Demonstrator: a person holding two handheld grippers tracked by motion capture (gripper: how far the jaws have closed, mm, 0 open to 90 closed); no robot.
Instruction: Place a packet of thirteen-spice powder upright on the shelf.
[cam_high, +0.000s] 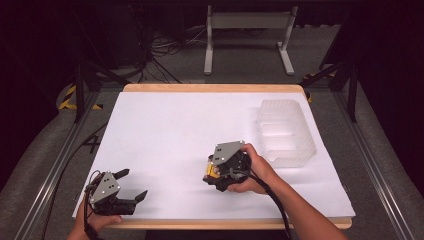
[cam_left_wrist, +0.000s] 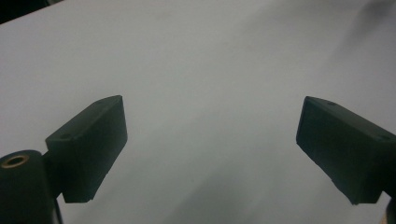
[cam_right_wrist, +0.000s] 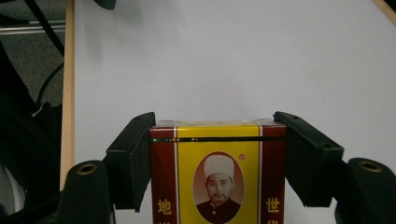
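Red-and-yellow carton (cam_right_wrist: 217, 179) sits clamped between the right tool's (cam_right_wrist: 217, 163) jaws, low over the white-covered desk (cam_high: 170, 130) near its middle. The clear plastic bin (cam_high: 286, 131), empty as far as I can see, lies just beyond to the right, nearest this hand. Left tool (cam_high: 131, 185) waits wide and empty at the near-left corner.
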